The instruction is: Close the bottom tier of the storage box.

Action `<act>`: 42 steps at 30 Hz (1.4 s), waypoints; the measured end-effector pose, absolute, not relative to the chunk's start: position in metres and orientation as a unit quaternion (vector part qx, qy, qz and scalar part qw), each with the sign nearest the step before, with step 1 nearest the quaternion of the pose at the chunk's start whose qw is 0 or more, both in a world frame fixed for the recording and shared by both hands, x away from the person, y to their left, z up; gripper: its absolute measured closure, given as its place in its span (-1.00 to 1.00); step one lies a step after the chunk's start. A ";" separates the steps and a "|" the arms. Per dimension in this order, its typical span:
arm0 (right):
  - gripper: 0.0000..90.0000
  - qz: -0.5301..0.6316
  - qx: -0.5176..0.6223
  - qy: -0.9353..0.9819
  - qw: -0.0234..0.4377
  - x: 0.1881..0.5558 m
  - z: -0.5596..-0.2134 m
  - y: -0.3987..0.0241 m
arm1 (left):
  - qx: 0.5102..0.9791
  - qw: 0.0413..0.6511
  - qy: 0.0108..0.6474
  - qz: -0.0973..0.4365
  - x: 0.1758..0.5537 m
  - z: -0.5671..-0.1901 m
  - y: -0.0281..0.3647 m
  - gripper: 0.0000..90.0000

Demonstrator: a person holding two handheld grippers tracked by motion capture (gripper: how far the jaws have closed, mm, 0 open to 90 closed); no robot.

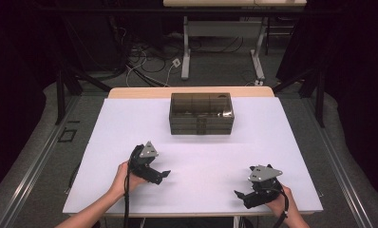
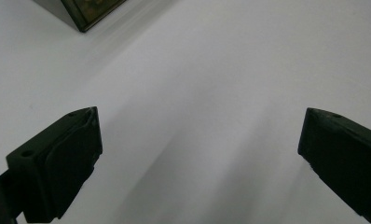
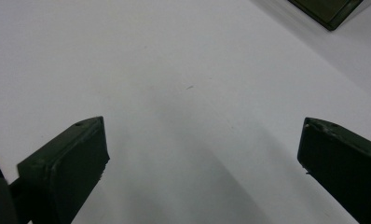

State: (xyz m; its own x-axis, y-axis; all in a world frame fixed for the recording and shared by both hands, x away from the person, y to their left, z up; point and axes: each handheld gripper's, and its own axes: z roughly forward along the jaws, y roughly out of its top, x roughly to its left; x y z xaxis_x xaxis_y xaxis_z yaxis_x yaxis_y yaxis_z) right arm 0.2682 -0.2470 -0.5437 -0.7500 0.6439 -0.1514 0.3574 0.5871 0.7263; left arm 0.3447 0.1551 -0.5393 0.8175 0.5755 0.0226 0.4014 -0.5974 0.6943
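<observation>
Holding both grippers, left [image 1: 164, 174] and right [image 1: 238, 194], spread and empty near the white table's [image 1: 196, 147] front edge; the smoky translucent plastic box [image 1: 202, 114] sits by its back edge.

Smooth, matt white sheet over the table [image 1: 130, 142], with a strip of pale wood bare along the far edge, upper middle of the high view. Translucent smoky-brown plastic box [image 1: 202, 113] at upper centre, glossy, with faint glints on its top. Matt black plastic on the left gripper [image 1: 161, 175] at lower left and the right gripper [image 1: 239, 194] at lower right, each topped by a dull grey metal-looking plate. Slightly rough, scuffed jaw edges in both gripper views. Rubbery black cables below.
</observation>
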 end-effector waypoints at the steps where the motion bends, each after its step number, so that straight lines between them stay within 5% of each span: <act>1: -0.98 0.351 0.288 0.868 0.204 0.268 -0.544 -0.247 | 0.885 0.353 0.276 0.124 0.343 -0.539 0.157 -1.00; 42: -0.98 0.347 0.288 0.870 0.200 0.269 -0.545 -0.246 | 0.876 0.354 0.294 0.146 0.281 -0.547 0.195 -1.00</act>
State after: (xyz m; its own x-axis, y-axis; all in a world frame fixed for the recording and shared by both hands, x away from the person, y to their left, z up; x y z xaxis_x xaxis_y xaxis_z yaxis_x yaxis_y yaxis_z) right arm 0.2690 -0.2459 -0.5452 -0.7545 0.6393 -0.1483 0.3618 0.5937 0.7188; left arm 0.2809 0.1948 -0.5469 0.7841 0.6189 0.0469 0.4122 -0.5757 0.7062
